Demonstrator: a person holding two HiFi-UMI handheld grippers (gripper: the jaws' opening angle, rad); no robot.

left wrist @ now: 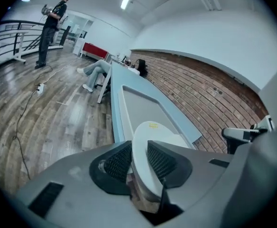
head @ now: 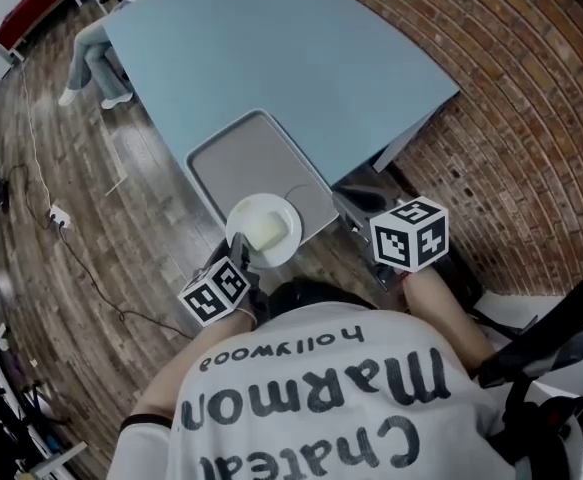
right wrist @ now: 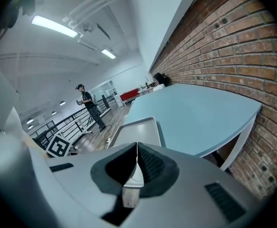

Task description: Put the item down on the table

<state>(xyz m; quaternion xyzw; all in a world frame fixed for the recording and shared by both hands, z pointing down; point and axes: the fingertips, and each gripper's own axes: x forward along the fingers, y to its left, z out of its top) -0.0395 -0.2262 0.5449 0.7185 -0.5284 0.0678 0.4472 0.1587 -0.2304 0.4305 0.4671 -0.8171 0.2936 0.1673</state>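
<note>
A white plate (head: 263, 230) rests on the near end of a grey tray (head: 261, 153), which lies on the light blue table (head: 301, 48). My left gripper (head: 241, 260) reaches the plate's near rim from the lower left. In the left gripper view the plate (left wrist: 153, 132) rim runs between the jaws (left wrist: 139, 161), which stand apart around it without clamping it; the tray (left wrist: 143, 106) stretches ahead. My right gripper (head: 345, 198) hovers off the tray's right corner, beyond the table's edge. Its jaws (right wrist: 137, 161) are shut with nothing between them, facing the tray (right wrist: 137, 128).
A brick wall (head: 531, 118) curves along the table's right side. Wooden floor (head: 121, 228) with a cable and socket (head: 59, 216) lies to the left. One person sits at the table's far end (head: 96, 58), another stands by a railing (left wrist: 50, 27).
</note>
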